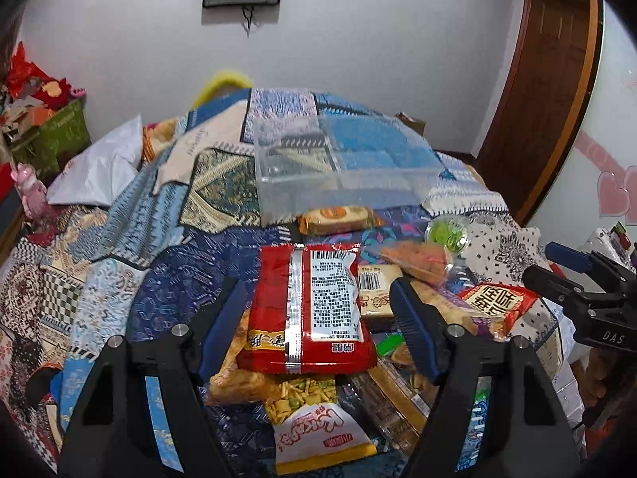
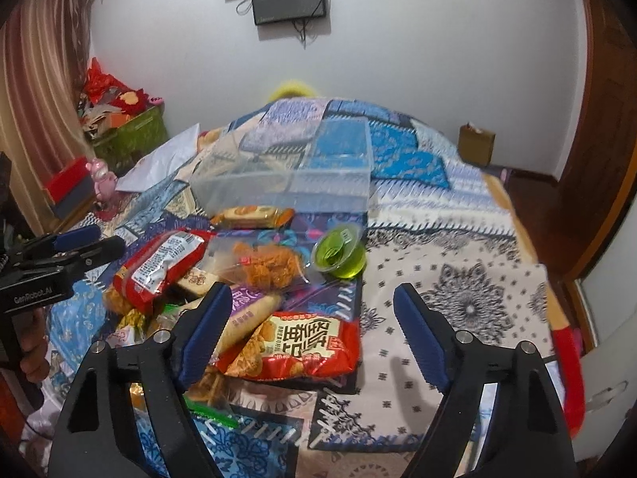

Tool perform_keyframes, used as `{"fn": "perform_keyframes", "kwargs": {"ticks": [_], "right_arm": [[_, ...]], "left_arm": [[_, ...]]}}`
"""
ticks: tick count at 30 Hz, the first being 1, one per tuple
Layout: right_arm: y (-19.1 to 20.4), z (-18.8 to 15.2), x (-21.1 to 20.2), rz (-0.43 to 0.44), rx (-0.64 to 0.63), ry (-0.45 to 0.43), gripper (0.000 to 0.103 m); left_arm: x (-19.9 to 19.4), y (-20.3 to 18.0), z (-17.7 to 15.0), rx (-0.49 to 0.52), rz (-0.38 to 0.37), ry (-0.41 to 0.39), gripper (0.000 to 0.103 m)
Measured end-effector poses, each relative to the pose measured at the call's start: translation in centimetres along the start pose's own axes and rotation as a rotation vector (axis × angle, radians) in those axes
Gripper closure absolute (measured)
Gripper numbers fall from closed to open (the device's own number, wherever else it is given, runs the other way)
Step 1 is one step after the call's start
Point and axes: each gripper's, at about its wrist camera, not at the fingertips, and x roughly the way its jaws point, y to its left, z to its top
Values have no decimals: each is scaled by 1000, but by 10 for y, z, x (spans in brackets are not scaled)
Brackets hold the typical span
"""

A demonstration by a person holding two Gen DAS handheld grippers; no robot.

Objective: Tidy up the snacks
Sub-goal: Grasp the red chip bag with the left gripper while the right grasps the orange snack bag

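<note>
We see our left gripper (image 1: 316, 314) spread wide, a red snack bag (image 1: 314, 310) lying between its fingers atop the heaped packets. The clear bin (image 1: 338, 167) sits beyond, its top open, an orange-wrapped cake (image 1: 338, 219) just before it. Right of the pile, bare patterned bedspread (image 2: 458, 279) leaves passage for our right gripper (image 2: 310, 334).

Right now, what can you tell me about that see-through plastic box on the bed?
The clear plastic box is a shallow rectangular tub with no lid on it, and nothing shows inside it. It sits a little tilted on the patchwork quilt, beyond the snack pile. An orange-wrapped snack lies against its near wall. Neither claw touches it.
</note>
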Motion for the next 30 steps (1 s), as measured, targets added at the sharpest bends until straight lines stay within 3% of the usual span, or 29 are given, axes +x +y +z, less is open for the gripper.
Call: {"fn": "perform_keyframes", "kwargs": {"ticks": [4,13,22,30], "right_arm": [[0,5,15,45,4,26,28],[23,10,43,162,-45,81,27],[25,13,79,165,-40,197,23],[16,23,91,148,19,205,23]], "left_arm": [[18,-1,1,3,-10,36,29],[52,3,1,-19,-29,91,29],[65,3,2,2,-28,81,30],[69,5,2,14,-17,74,36]]}}
